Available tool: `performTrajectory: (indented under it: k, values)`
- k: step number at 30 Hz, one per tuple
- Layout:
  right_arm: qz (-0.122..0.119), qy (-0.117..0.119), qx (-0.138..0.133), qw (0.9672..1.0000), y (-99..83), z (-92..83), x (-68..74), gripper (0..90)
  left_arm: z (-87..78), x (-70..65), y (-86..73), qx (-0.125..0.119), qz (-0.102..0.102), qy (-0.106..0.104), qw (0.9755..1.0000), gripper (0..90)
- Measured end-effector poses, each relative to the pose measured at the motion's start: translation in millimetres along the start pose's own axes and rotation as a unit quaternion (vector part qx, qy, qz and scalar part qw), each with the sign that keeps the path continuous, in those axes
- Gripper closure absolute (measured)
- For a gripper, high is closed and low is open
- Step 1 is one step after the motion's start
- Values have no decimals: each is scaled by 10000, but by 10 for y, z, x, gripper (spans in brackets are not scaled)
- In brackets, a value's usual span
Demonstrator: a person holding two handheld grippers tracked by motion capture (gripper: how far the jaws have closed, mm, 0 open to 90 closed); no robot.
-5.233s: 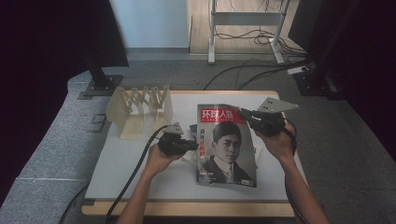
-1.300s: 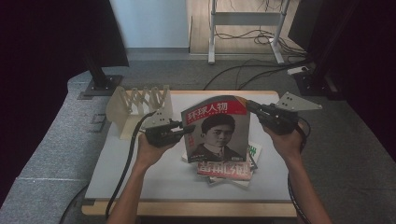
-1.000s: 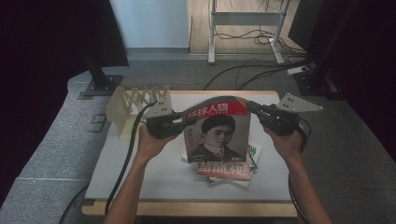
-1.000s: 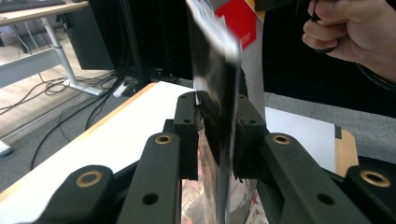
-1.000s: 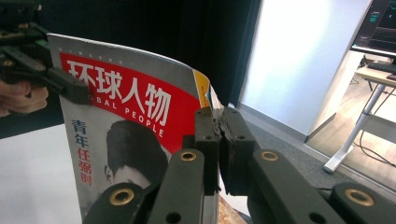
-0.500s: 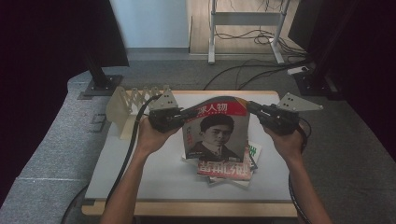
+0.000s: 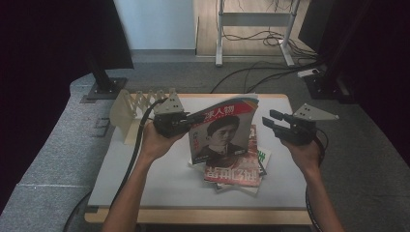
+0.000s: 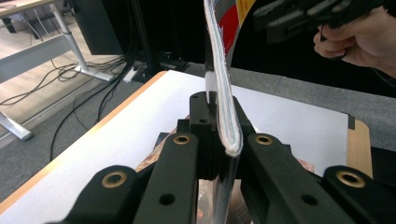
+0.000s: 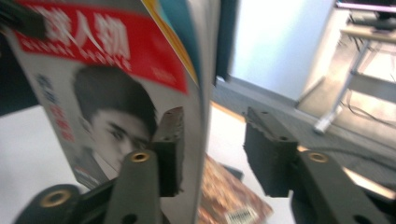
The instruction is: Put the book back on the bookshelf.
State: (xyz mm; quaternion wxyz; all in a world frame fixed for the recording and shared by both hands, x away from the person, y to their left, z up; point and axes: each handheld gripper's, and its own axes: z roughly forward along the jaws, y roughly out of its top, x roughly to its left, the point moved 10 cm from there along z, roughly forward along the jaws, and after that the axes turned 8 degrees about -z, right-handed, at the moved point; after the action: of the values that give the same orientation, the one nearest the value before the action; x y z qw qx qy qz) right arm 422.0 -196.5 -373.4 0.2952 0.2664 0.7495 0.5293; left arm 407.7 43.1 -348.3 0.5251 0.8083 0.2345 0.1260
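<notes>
The left gripper (image 7: 186,120) is clamped tight on the left edge of a magazine (image 7: 221,130), holding it upright above the white table (image 7: 145,169). In the left gripper view the pages' edge (image 8: 223,107) is pinched between the two black jaws and curves up from them. The magazine has a red title band and a portrait on its cover, and it stands over a small pile of other magazines (image 7: 234,170) lying flat on the table.

The right gripper (image 7: 270,122) is just beside the magazine's right edge, and its jaws have just been opening. In the right gripper view the edge of the pages (image 9: 198,93) runs between the parted jaws (one pad is close against the cover, the other well clear), so nothing is gripped there.

A pale folding rack (image 7: 133,106) stands at the table's far left corner.
</notes>
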Motion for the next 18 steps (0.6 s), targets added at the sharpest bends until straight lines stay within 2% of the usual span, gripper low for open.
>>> performTrajectory:
  k: [5, 10, 18]
  values:
    - [50, -205, 349, 9992, -266, 7, -79, 432, 2, 2, -1, -8, 25, -15, 10000, 860]
    - [95, -453, 710, 9964, -518, 0, -140, 343, 2, 10, -2, -4, -7, -55, 10000, 860]
    - [255, -542, 1083, 9923, -920, -35, -160, 195, -2, 8, -4, 5, 18, -76, 10000, 860]
